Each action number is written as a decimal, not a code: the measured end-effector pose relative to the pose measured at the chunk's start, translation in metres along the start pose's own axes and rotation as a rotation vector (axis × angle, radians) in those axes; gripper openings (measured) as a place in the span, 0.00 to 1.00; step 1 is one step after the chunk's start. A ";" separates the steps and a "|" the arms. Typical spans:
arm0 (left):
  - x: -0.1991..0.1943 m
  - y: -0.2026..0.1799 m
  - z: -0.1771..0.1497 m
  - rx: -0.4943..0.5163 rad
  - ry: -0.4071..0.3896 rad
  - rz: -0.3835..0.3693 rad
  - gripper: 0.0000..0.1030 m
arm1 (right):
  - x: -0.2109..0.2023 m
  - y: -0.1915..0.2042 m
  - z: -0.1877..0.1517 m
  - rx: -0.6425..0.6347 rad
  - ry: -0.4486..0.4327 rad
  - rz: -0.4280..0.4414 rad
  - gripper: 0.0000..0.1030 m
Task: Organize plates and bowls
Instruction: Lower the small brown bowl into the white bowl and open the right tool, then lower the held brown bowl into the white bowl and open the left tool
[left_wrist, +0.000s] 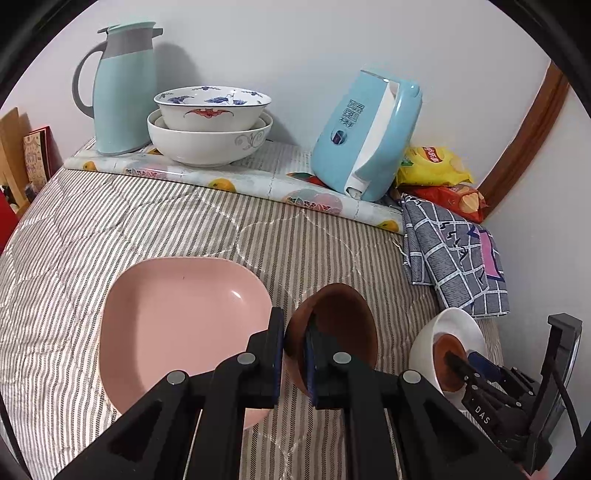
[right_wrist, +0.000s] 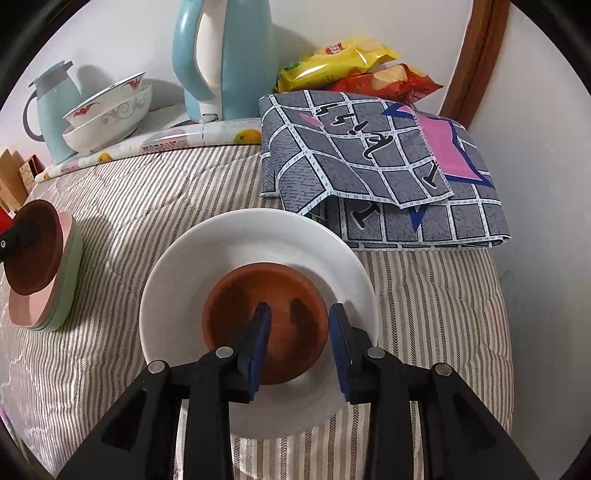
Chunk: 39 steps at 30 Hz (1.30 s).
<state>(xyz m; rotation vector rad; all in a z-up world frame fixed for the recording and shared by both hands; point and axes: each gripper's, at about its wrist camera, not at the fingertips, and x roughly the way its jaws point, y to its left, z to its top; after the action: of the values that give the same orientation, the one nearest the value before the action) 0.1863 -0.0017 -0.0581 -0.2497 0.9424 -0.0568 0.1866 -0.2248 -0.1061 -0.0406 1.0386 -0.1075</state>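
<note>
**Ana:** Terracotta-brown, both small bowls. The left gripper (left_wrist: 295, 354) has its fingers pinched narrow on the rim of one brown bowl (left_wrist: 332, 332), one pad inside and one outside, holding it tilted just right of the pink plate (left_wrist: 181, 328). From the right wrist view it seems to hang over the pink-and-green plate stack (right_wrist: 55, 295) at the left edge of the striped cloth (right_wrist: 155, 192).

**Ben:** And the other hand?

**Ana:** The right gripper (right_wrist: 299, 343) straddles the near-right wall of the second brown bowl (right_wrist: 266, 317), which sits in the white plate (right_wrist: 258, 236) near the middle. The pads stand apart, left one inside, right one outside; I judge they aren't clamped yet.

**Ben:** So how far along?

**Ana:** Partway, I'd say. The plates at left look stacked, and two patterned bowls (left_wrist: 210, 125) are nested at the far left beside the blue jug (left_wrist: 122, 88). What's left is to gather the two brown bowls and settle the white plate somewhere.

**Ben:** Anything unclear?

**Ana:** Plenty. How many plates lie in that stack I can't count; its edge is cut off. Whether the held bowl touches the pink plate is hidden by the fingers. The white plate's near rim disappears under the right gripper, and the folded checked fabric (right_wrist: 388, 162) covers whatever is beneath it.
</note>
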 end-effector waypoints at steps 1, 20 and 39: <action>-0.001 0.000 -0.001 0.002 -0.002 -0.001 0.10 | -0.003 -0.001 -0.001 0.006 -0.007 0.003 0.32; -0.025 -0.082 -0.023 0.139 -0.016 -0.104 0.10 | -0.077 -0.067 -0.031 0.187 -0.165 0.049 0.32; 0.033 -0.151 -0.034 0.198 0.080 -0.125 0.10 | -0.066 -0.142 -0.054 0.307 -0.165 0.020 0.32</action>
<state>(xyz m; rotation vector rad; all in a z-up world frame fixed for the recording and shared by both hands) 0.1873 -0.1596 -0.0682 -0.1233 0.9924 -0.2757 0.0970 -0.3583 -0.0646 0.2360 0.8487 -0.2408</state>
